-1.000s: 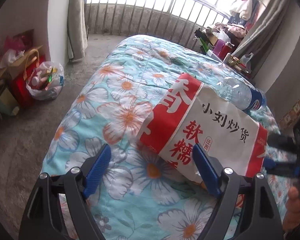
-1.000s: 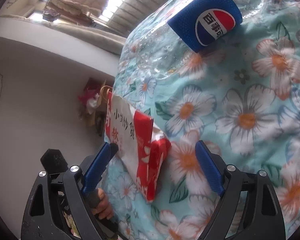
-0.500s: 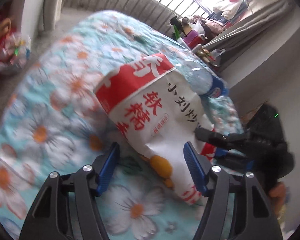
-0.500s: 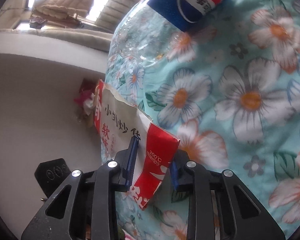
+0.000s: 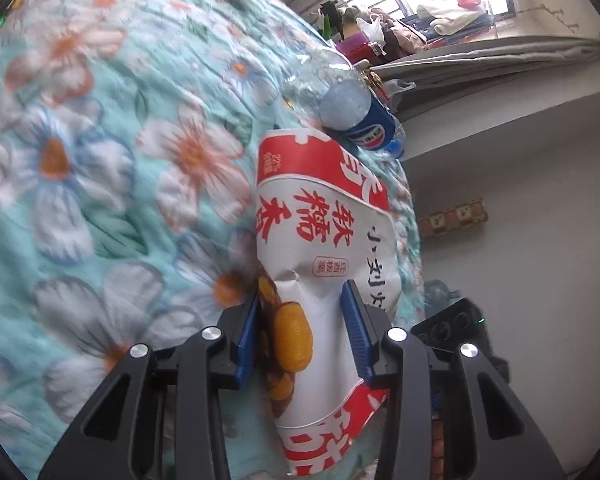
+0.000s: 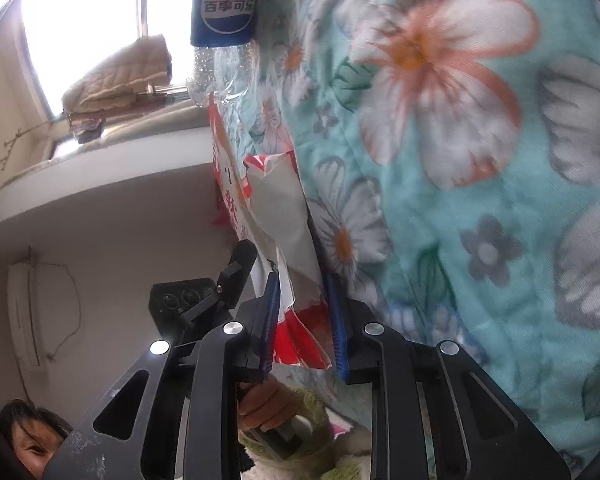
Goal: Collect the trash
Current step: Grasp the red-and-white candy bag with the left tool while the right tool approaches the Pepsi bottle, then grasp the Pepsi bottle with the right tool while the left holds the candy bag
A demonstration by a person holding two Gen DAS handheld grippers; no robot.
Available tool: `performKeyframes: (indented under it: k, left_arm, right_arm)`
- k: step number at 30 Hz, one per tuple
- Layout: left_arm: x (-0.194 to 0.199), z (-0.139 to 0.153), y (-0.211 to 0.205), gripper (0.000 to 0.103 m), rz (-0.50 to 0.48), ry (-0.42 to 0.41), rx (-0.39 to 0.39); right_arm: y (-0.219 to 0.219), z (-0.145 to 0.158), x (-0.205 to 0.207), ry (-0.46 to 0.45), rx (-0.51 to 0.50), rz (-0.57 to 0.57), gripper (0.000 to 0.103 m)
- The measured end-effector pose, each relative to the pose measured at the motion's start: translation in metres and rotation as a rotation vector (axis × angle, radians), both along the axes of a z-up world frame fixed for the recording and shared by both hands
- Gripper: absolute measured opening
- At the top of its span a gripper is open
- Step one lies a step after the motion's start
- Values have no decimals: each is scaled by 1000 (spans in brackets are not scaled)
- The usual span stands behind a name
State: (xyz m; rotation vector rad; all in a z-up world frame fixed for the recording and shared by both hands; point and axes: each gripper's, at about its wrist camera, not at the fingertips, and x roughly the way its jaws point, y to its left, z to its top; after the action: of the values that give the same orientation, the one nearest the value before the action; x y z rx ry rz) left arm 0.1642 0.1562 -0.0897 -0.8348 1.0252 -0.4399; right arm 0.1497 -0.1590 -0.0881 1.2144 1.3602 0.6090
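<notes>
A red-and-white paper snack bag (image 5: pixel 320 240) lies at the edge of a floral quilt (image 5: pixel 100 160). My left gripper (image 5: pixel 300 296) has the bag's lower part between its blue pads; the jaws are closing and the paper creases between them. My right gripper (image 6: pixel 300 280) pinches the bag's red corner (image 6: pixel 296 328), its jaws still closing a little. The bag (image 6: pixel 276 208) stands on edge against the quilt (image 6: pixel 460 160) in the right wrist view. An empty Pepsi bottle (image 5: pixel 352 108) lies just beyond the bag, and its blue label (image 6: pixel 224 4) shows at the top of the right wrist view.
A cluttered table (image 5: pixel 380 32) stands under the window past the bed. The bare wall (image 5: pixel 500 160) runs along the bed's right side. A hand (image 6: pixel 260 400) with a green sleeve grips the left gripper's handle. A wall air conditioner (image 6: pixel 24 312) hangs at left.
Both grippers went from wide open to closed on the snack bag, the right first on its red corner. Both views rolled, and the bag now stands more on edge.
</notes>
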Motion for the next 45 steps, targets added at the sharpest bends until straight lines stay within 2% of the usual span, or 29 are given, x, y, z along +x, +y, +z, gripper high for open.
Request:
performKeyframes:
  k: [3,4,8,10,12,14,17,20,25,28,34,37,42,45]
  left_arm:
    - [0,-6,-2,38,-18,32,-111]
    - [0,-7,-3,36,-25,34,-123]
    - [-4,-4,-9,32,-21,20,-98]
    - [-6,-1,-12,26,-28,7,-89]
    - [-8,3,-15,24,-23,-14,-61]
    - [-10,9,-12,22,-9,-48,-5]
    - [-13,16,-4,22,26,-83,55]
    - [-18,22,6,22,65,-119,125]
    - [-28,21,24,22,112,-141,164]
    - [-31,21,31,22,145,-145,190]
    - [-39,18,54,22,202,-143,202]
    - [-40,12,61,22,216,-141,184]
    - [-41,8,63,23,223,-140,182]
    - [-38,9,63,23,226,-139,179]
  right_arm:
    - [-8,1,-7,2,79,-6,21]
    - [-10,1,-9,-4,92,0,21]
    - [-11,-6,-6,2,97,-7,21]
    - [-9,-7,-3,-3,72,-1,25]
    - [-8,-1,0,-12,16,22,28]
    - [-5,3,8,-27,-30,36,36]
    - [-20,19,19,-68,-92,-13,53]
    - [-36,36,36,-98,-156,-75,58]
    - [-19,66,94,-160,-221,-140,73]
    - [-4,70,131,-175,-237,-171,78]
    - [37,52,204,-103,-306,-224,77]
    - [48,39,222,-40,-344,-274,71]
    - [54,21,238,8,-313,-358,64]
    - [49,25,238,3,-284,-333,60]
